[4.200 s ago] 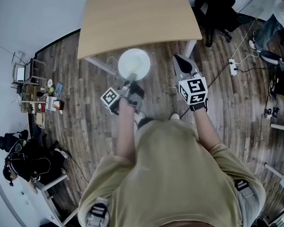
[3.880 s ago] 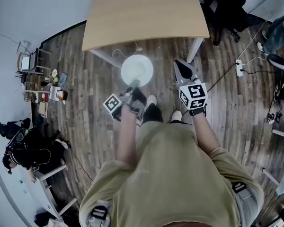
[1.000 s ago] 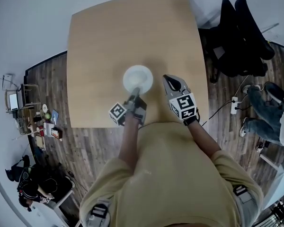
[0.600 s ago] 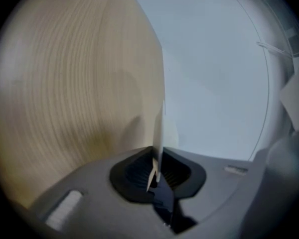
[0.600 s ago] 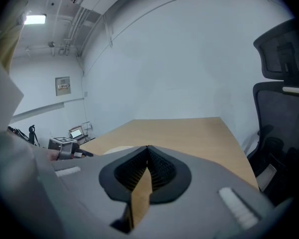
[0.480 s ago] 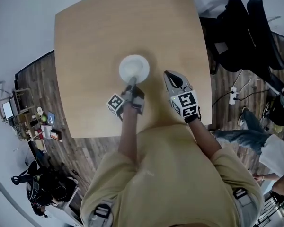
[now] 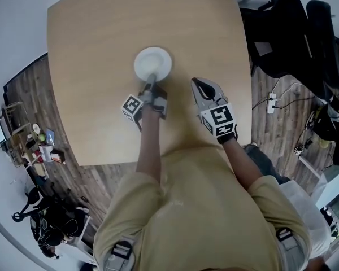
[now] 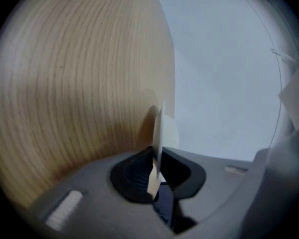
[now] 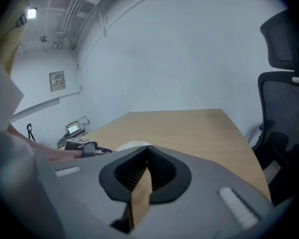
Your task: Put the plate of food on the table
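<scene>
A white plate (image 7: 153,62) hangs over the middle of the pale wooden table (image 7: 90,49); I make out no food on it. My left gripper (image 7: 149,86) is shut on the plate's near rim. In the left gripper view the plate (image 8: 159,128) shows edge-on, pinched between the jaws of the left gripper (image 8: 154,176), with its shadow on the table (image 8: 65,83). I cannot tell whether it touches the wood. My right gripper (image 7: 195,83) hovers to the plate's right, shut and empty. From the right gripper (image 9: 147,156) the plate (image 9: 131,146) peeks over the jaws.
Black office chairs (image 7: 288,33) stand beyond the table's right edge, one chair (image 9: 284,118) close on the right. A power strip with cables (image 7: 269,102) lies on the wood floor. Small clutter (image 7: 42,145) sits on the floor at the left.
Both grippers and the plate have come further in over the table. The left gripper keeps its hold on the rim, and the right stays shut beside it.
</scene>
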A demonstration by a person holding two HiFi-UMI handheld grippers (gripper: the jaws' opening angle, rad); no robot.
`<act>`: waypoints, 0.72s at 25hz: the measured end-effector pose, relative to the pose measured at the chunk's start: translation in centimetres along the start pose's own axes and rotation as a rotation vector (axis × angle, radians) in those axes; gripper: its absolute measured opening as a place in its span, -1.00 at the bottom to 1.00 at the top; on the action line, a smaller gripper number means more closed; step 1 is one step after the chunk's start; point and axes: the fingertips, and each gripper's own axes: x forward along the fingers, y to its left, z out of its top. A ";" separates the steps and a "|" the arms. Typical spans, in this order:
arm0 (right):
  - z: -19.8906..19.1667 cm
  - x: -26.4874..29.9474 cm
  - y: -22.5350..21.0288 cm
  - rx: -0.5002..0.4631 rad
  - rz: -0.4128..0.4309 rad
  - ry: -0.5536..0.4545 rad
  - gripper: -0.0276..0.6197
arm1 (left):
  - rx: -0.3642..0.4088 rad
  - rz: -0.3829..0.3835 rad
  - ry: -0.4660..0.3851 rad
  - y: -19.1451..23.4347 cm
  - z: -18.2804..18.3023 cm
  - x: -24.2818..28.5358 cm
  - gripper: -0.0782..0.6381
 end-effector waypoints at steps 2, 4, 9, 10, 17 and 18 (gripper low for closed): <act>-0.3 0.3 0.3 0.022 0.008 0.003 -0.90 | -0.005 0.005 -0.006 0.3 0.1 0.3 -0.70; -0.4 0.4 0.8 0.038 0.015 -0.001 -0.90 | -0.006 0.012 -0.020 0.2 0.2 0.3 -0.70; -0.2 0.6 1.4 0.037 0.051 0.000 -0.90 | -0.017 0.069 -0.057 0.1 -0.4 0.6 -0.70; -0.3 0.6 1.5 0.037 0.059 0.001 -0.90 | -0.012 0.079 -0.056 0.0 -0.5 0.7 -0.69; -0.5 -0.5 1.5 0.033 0.075 0.006 -0.90 | 0.078 0.132 0.016 -1.0 -1.6 1.0 0.01; -0.6 -0.7 1.5 0.033 0.076 0.005 -0.90 | 0.111 0.153 0.037 -1.0 -1.9 1.0 0.12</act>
